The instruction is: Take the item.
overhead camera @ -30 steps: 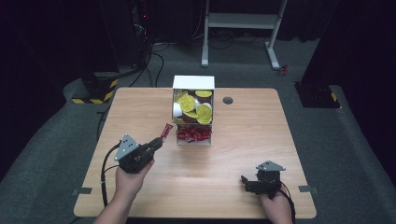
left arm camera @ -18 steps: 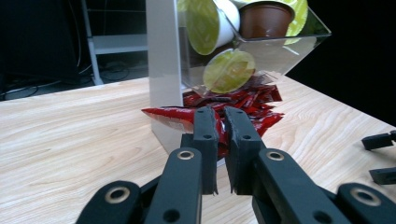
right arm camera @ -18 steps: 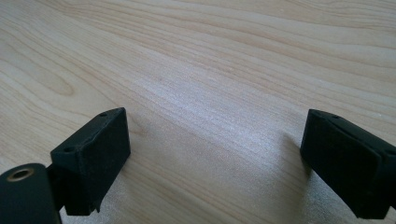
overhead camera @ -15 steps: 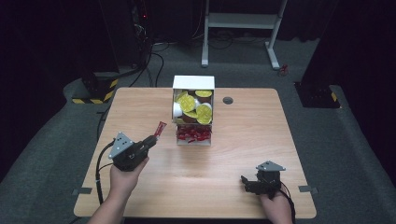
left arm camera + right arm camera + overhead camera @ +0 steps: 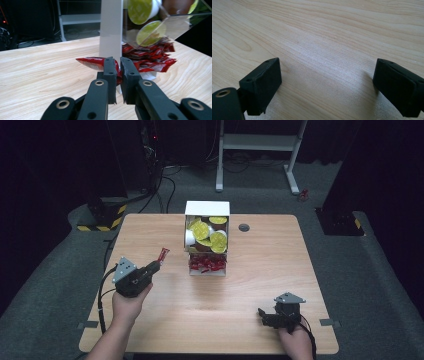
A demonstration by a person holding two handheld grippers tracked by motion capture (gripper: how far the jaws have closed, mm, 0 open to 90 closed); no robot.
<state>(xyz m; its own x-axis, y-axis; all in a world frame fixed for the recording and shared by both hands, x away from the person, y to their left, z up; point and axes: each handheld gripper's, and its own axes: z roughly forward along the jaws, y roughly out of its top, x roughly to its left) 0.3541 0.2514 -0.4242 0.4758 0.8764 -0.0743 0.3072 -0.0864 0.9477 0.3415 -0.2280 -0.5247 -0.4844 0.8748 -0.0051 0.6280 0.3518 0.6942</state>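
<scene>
Print on red sachet (image 5: 93,62) too blurred to read; far end hidden behind left gripper (image 5: 118,65), clamped tight on it, raised off pale wood-grain surface (image 5: 260,285) at 9 o'clock of white dispenser (image 5: 207,210). Glossy red packets (image 5: 207,265) heaped under clear angled panel, yellow-lidded cups (image 5: 218,240) above. Right gripper (image 5: 263,316) at 5 o'clock, jaws spread wide, resting low.

The red packet (image 5: 93,62) is partly hidden between the left gripper (image 5: 118,72) jaws — its print blurred.

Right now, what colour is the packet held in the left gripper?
Red; the packet shows best in the left gripper view.
</scene>
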